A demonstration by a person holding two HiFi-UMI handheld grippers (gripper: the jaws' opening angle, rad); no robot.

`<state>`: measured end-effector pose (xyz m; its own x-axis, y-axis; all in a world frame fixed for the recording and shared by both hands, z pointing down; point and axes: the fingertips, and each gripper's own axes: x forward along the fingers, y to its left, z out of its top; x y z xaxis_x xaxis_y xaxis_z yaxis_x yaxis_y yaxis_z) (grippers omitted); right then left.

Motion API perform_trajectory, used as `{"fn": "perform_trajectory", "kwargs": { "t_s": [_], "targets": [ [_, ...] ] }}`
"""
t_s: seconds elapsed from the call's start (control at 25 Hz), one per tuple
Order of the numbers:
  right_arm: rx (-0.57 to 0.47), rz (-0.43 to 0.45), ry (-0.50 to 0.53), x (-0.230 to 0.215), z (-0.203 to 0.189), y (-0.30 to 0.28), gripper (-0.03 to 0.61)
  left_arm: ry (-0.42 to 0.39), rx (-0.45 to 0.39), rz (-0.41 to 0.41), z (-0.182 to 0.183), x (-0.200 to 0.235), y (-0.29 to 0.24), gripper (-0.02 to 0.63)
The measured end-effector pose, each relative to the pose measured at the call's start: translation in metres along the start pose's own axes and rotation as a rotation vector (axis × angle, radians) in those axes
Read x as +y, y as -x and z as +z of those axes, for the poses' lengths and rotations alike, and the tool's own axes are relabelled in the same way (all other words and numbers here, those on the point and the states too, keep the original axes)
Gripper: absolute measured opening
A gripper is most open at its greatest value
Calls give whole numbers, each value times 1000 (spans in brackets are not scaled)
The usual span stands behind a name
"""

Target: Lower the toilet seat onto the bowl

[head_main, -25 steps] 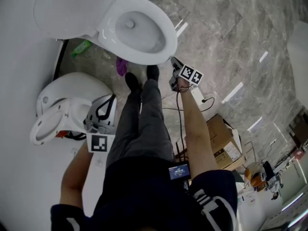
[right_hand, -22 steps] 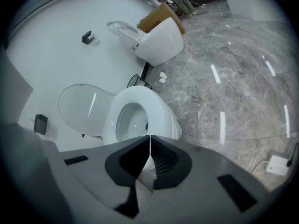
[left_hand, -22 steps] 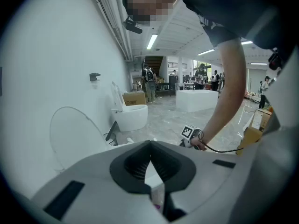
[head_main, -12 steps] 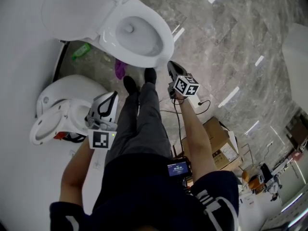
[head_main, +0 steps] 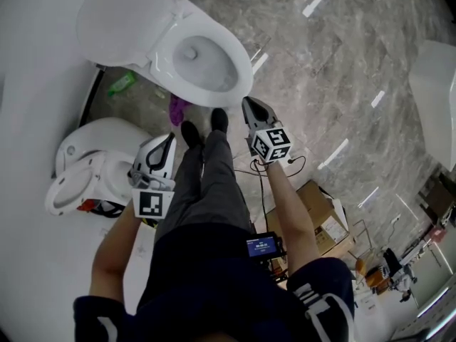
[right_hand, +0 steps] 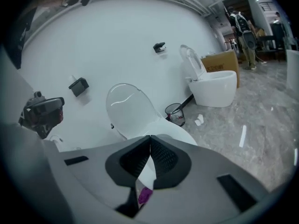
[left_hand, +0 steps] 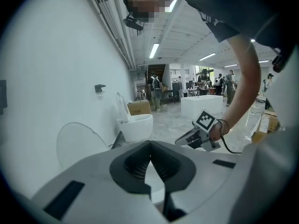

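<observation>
The white toilet point(head_main: 203, 59) stands at the top of the head view, with its seat and lid point(head_main: 121, 20) raised against the wall and the bowl uncovered. My right gripper point(head_main: 248, 103) is shut and empty. It hovers just off the bowl's front rim and points at it. In the right gripper view the upright lid point(right_hand: 128, 108) rises beyond the shut tips point(right_hand: 150, 137). My left gripper point(head_main: 167, 139) is also shut and empty, and is held lower left of the bowl, apart from it. The left gripper view shows the lid point(left_hand: 77, 143) and my right gripper point(left_hand: 198, 134).
A second toilet point(head_main: 92, 162) sits on the floor at lower left. A purple object point(head_main: 177, 109) and a green bottle point(head_main: 121, 84) lie beside the bowl's base. A cardboard box point(head_main: 324, 212) and a cable are at right. A black wastebasket point(right_hand: 175, 112) and another toilet point(right_hand: 212, 85) stand along the wall.
My right gripper has moved left, closer to the bowl's front rim, and now points at it. The left gripper has come up and away from the second toilet.
</observation>
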<state>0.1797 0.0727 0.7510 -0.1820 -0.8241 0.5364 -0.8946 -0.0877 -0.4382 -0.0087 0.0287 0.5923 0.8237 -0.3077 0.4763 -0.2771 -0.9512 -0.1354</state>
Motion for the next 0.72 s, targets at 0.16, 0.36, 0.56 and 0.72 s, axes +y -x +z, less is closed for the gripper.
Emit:
{"fn": "perform_trajectory", "kwargs": {
  "t_s": [0.16, 0.36, 0.56, 0.72],
  "targets": [
    [-64, 8, 60, 24, 37, 11, 21, -4, -24, 22, 12, 8, 4, 25],
    [-122, 38, 141, 60, 80, 27, 21, 3, -45, 69, 28, 20, 14, 25],
    [-168, 67, 220, 95, 120, 46, 20, -6, -67, 109, 46, 31, 27, 25],
    [-184, 63, 282, 122, 150, 59, 20, -16, -80, 133, 56, 40, 37, 25]
  ]
}}
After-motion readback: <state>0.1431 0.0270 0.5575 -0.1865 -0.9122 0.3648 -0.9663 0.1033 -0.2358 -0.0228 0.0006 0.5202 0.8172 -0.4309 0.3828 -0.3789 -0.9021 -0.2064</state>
